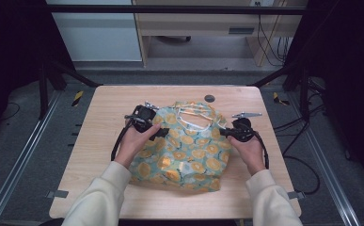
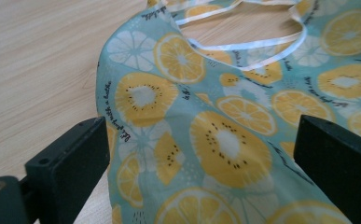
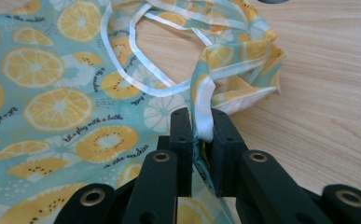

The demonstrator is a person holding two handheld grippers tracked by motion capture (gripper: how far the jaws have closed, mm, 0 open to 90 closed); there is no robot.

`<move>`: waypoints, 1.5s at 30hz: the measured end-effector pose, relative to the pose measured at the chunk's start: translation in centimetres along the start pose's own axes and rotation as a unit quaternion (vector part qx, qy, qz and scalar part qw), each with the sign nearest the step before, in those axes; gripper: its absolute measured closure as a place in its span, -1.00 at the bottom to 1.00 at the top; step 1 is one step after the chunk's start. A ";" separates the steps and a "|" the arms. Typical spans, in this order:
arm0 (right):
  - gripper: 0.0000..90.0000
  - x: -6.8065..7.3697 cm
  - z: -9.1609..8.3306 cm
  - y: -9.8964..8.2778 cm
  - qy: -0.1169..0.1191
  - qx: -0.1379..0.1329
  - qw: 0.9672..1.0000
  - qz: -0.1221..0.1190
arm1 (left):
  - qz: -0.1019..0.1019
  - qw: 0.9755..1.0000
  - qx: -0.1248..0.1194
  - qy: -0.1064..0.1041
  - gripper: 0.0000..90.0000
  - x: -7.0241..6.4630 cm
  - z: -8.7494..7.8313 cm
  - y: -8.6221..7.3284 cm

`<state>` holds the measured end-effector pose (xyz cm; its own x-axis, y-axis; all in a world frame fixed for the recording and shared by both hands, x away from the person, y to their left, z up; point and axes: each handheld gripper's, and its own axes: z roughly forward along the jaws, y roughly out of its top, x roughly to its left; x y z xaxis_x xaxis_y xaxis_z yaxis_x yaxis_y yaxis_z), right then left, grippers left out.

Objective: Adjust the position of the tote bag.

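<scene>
- Pinching a white-trimmed edge fold low in the right gripper view, the right gripper (image 3: 197,135) is clamped on the thin teal fabric bag printed with yellow citrus slices (image 1: 189,148).
- Spread wide over the bag's left side, the left gripper (image 2: 201,154) grips nothing.
- Bag lies flat mid-frame on the light wooden table (image 1: 109,103); it looks light, limp and slippery, best taken by its hems or the white-edged handles (image 1: 193,117).

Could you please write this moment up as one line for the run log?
scene: fruit-print bag flat on table | left gripper: open, jaws astride bag's left part | right gripper: shut on bag's white-trimmed edge
</scene>
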<state>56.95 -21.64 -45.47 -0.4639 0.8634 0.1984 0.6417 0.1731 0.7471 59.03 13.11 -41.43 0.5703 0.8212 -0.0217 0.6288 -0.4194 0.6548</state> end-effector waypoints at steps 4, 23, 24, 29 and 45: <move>0.81 0.2 -0.3 0.1 0.004 -0.007 1.000 -0.004 | -0.008 1.000 0.024 0.013 -0.92 0.2 1.7 0.1; 0.84 0.0 -1.1 0.1 0.005 -0.019 1.000 -0.004 | -0.001 0.999 0.038 -0.032 0.95 0.6 3.0 -1.7; 0.85 0.0 -1.1 0.1 0.005 -0.019 1.000 -0.004 | 0.000 0.999 0.038 -0.033 0.99 0.7 2.9 -1.7; 0.86 -0.1 -1.2 0.2 0.004 -0.019 1.000 -0.002 | 0.000 0.999 0.033 -0.033 1.00 0.9 2.4 -1.8; 0.97 0.6 -2.9 1.2 -0.009 -0.048 0.998 -0.026 | 0.023 0.999 -0.016 -0.030 1.00 0.7 0.1 -1.7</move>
<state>55.70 -22.31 -42.62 -0.4835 0.8630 0.1465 0.5550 0.1728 0.8137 58.43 14.34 -42.67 0.6294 0.7763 -0.0361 0.5845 -0.4423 0.6803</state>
